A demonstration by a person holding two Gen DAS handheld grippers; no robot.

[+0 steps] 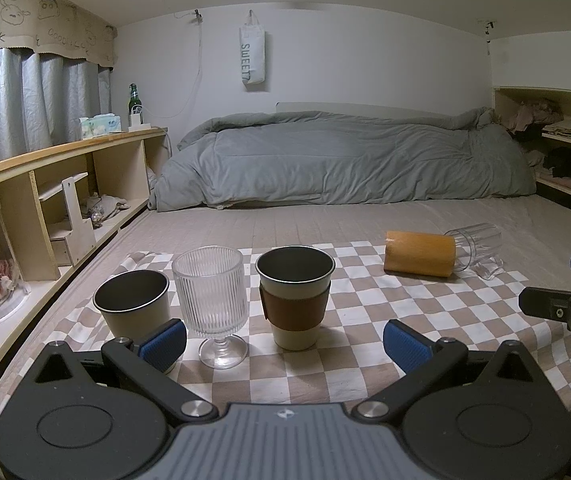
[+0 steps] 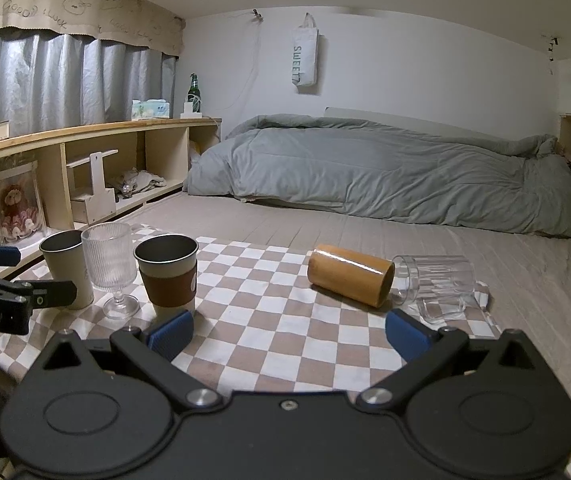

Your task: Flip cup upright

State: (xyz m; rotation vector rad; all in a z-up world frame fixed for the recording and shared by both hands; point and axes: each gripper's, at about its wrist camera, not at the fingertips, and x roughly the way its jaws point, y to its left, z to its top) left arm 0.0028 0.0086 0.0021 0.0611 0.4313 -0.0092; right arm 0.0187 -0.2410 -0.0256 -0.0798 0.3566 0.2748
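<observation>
A beige-and-white checkered cloth lies over a quilted tan mattress and serves as the landmark for everything else. At the far end of the mattress, beyond the cloth, a rumpled grey duvet is heaped against the white wall. On the cloth's right part two cups lie on their sides: a cylindrical orange-brown wooden cup, its glossy wall catching the light, and just beside it, at the cloth's right edge, a clear faceted glass mug with its handle down on the cloth; I cannot tell whether they touch. On the cloth's left part three vessels stand upright in a close row: a cream cup with a brown sleeve and dark metal inside, a ribbed clear stemmed glass and a shorter cream cup with a dark inside. A white bag on the wall beyond the cloth reads "SWEET"; the beige valance above the grey curtains reads "GOOD LUCK" among doodles. The cloth's middle, between the upright row and the fallen cups, is bare checks. The left gripper hovers at the cloth's near edge, blue pads spread wide, gripping nothing. The right gripper does likewise, jaws apart, facing the wooden cup.
</observation>
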